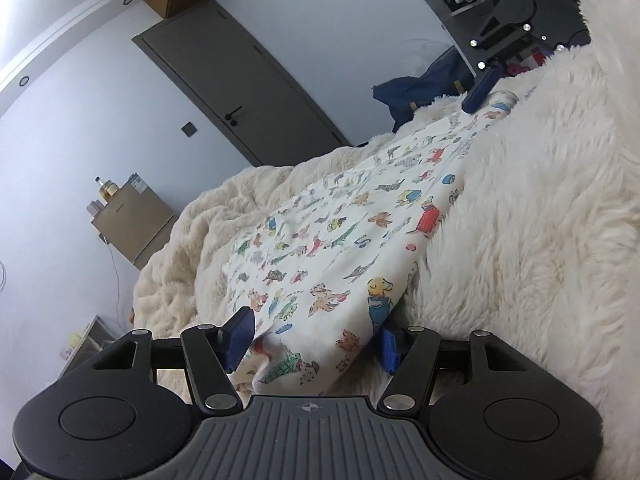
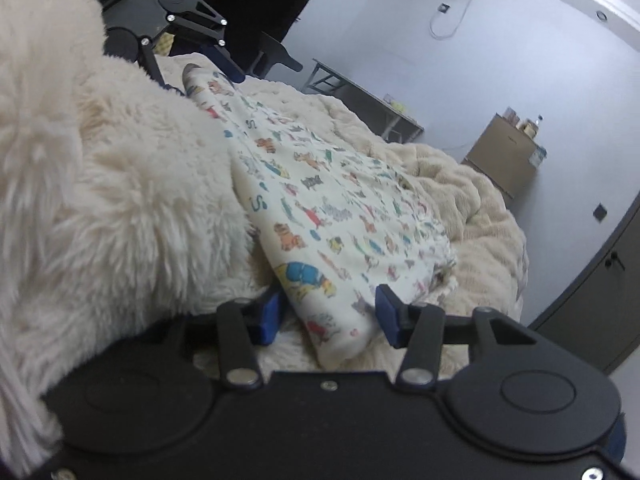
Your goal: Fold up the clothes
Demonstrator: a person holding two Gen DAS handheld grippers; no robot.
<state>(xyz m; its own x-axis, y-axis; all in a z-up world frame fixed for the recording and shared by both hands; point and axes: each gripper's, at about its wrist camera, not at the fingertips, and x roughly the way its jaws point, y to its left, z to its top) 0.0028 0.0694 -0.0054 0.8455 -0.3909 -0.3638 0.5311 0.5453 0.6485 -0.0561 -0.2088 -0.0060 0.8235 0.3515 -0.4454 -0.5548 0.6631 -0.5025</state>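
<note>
A white garment printed with small colourful animals (image 1: 340,232) lies stretched along a cream fluffy blanket (image 1: 520,208). My left gripper (image 1: 316,340) is open, its blue pads on either side of the garment's near end. The right gripper (image 1: 480,88) shows at the garment's far end. In the right wrist view the garment (image 2: 320,208) runs away from me. My right gripper (image 2: 328,316) is open with its blue pads astride the garment's near corner. The left gripper (image 2: 208,76) is at the far end.
The blanket (image 2: 100,180) covers a bed and bulges high beside the garment. A grey door (image 1: 240,92), a brown cabinet (image 1: 132,224) and a dark blue bag (image 1: 424,92) stand beyond the bed. A metal-frame table (image 2: 360,100) stands by the wall.
</note>
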